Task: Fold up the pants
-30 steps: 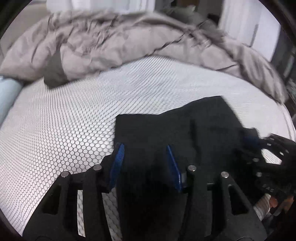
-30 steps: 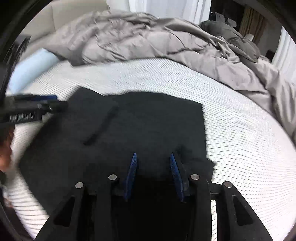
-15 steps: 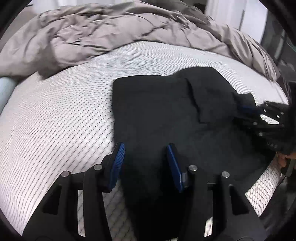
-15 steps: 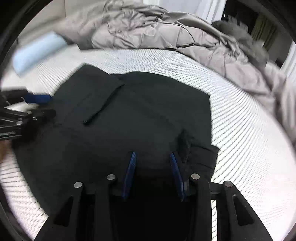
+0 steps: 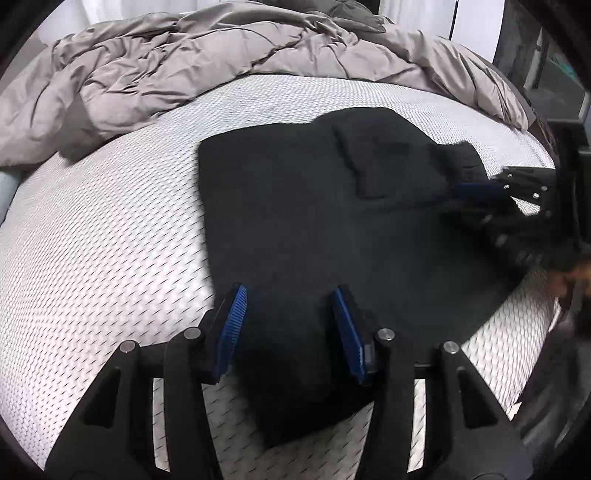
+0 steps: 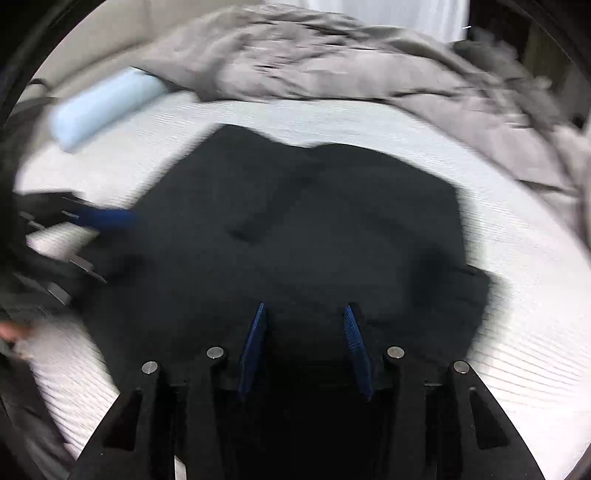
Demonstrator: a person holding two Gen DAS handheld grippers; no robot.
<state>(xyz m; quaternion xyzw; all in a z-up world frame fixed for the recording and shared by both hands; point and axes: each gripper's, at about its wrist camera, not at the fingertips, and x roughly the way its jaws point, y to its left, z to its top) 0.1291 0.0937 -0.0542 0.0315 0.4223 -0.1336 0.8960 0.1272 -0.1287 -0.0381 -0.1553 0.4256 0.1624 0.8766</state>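
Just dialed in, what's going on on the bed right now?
A person with two handheld grippers is folding black pants on the white mattress. The pants lie in a folded bundle. The left gripper and right gripper both sit open over its near edge, clamping nothing. A gray duvet is bunched behind.

We note a white mattress (image 5: 110, 236) with a fine honeycomb-textured cover filling most of both views. Across its far side lies a crumpled grey duvet (image 5: 207, 62), bunched in heavy folds and trailing down the right edge. A pale blue pillow (image 6: 103, 107) sits at the far left, partly tucked under the duvet's end. White curtains (image 6: 369, 14) hang behind the bed. The right wrist view is blurred.
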